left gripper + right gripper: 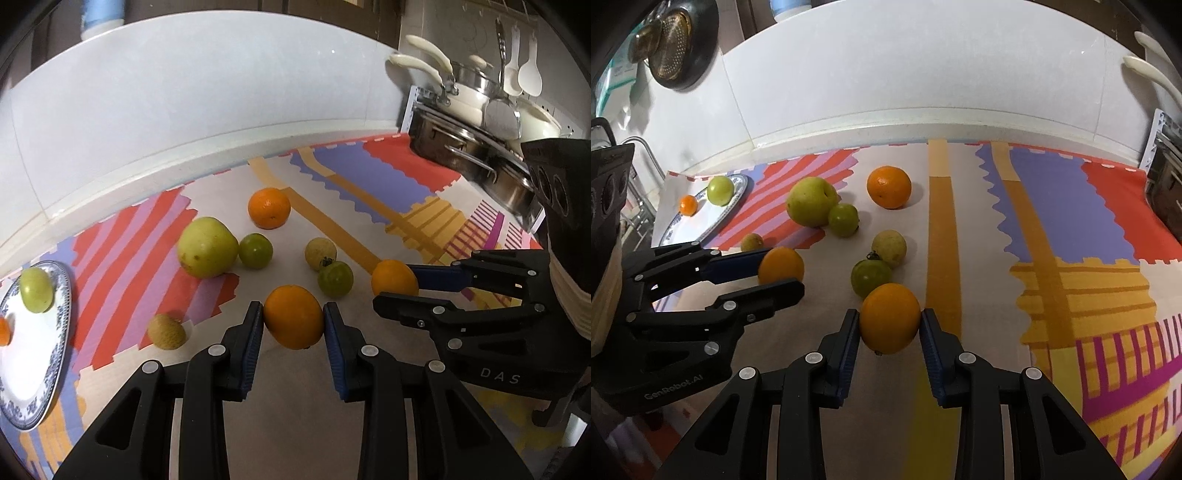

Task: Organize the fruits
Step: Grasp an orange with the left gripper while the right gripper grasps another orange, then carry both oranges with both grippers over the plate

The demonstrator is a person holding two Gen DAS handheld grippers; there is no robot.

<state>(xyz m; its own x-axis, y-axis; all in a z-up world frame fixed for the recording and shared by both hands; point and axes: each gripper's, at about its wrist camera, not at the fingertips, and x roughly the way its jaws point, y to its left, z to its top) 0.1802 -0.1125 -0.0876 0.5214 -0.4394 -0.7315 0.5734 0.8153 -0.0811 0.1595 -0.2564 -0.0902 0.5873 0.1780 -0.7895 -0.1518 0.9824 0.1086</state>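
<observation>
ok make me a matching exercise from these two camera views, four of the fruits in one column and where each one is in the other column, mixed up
Things:
1. orange
2. second orange
3. small orange fruit
4. big green apple

Places:
A. on the blue-patterned plate, beside a green fruit
B. between the fingers of the right gripper
C. on the patterned mat, touching a smaller green fruit
D. between the fingers of the left gripper

Pairs: 1-D, 2-B, 3-A, 4-C
</observation>
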